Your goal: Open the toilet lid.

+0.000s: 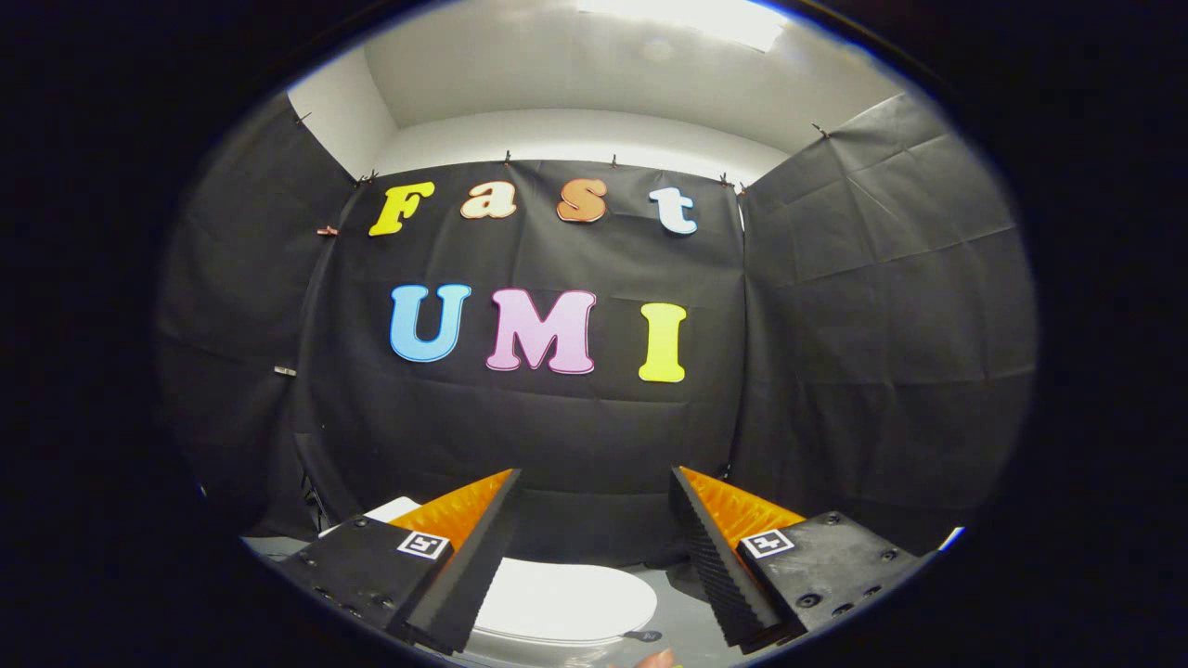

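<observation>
The tongs (594, 482) hang spread wide and grasping nothing, high above the closed white toilet lid (564, 601) lying below between them; the approach step seems underway, needing a descent toward the lid's front edge.

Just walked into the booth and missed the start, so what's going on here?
A person is holding a gripper above a white toilet, aiming to lift its lid. The toilet lid lies closed, flat and low, between and below the fingers. The fingers are spread wide apart and touch nothing. A fingertip of the person shows near the lid's front edge. Black cloth walls stand beyond. The lid has not been gripped yet.
</observation>
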